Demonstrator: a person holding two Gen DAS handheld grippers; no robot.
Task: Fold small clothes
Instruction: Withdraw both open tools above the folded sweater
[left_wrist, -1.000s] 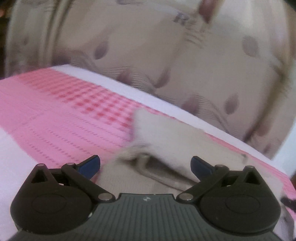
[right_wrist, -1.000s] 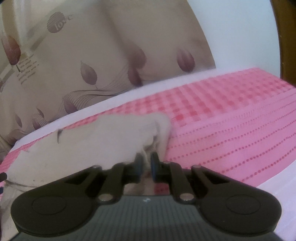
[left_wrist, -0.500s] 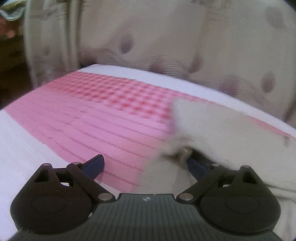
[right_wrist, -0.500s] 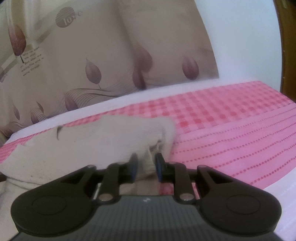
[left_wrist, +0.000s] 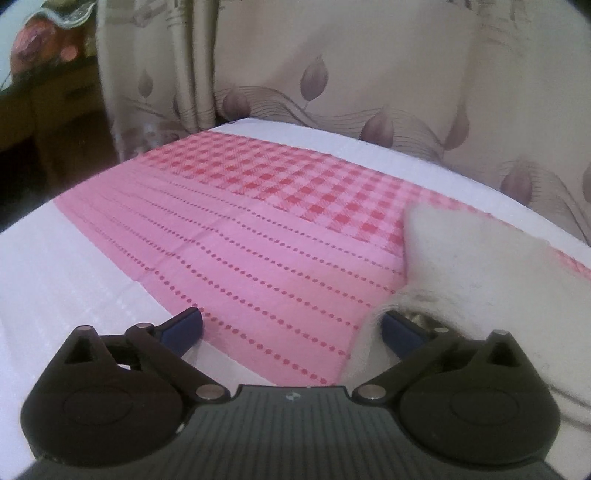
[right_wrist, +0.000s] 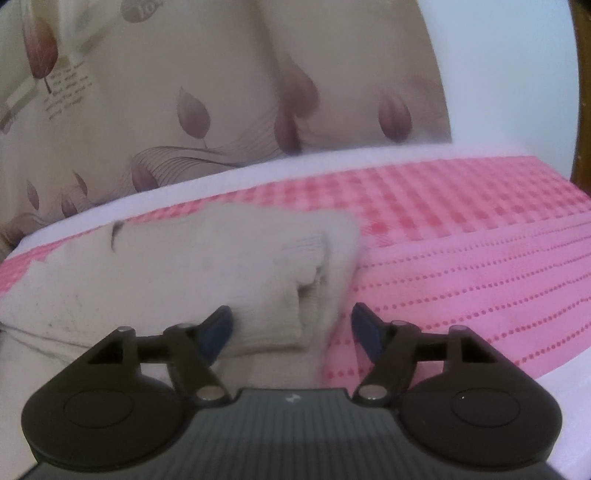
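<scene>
A small cream knitted garment (right_wrist: 177, 273) lies bunched on a pink cloth printed with red checks and dotted lines (left_wrist: 258, 236), which is spread over a white-covered worktop (left_wrist: 66, 273). The garment sits toward the far edge of the worktop, its ribbed cuff folded over on the side nearest the right claw (right_wrist: 291, 328). That claw's jaws are opening: the cuff lies between the blue pads, the left pad close against the knit, the right pad standing clear over bare pink cloth, so nothing is pinched. The left claw (left_wrist: 291, 325) is spread wide and released; its left pad hovers at the near border where pink cloth meets white cover, while a fold of the cream garment drapes over its right finger (left_wrist: 402, 328), half hiding it. Behind the far edge hangs a beige curtain with mauve leaf prints and thin wavy lines (right_wrist: 184, 122), close against the worktop. In the left wrist view, dark wooden furniture (left_wrist: 48, 114) stands beyond the far left corner, with blurred reddish items on top. A plain white wall (right_wrist: 506, 74) shows past the curtain in the right wrist view.
</scene>
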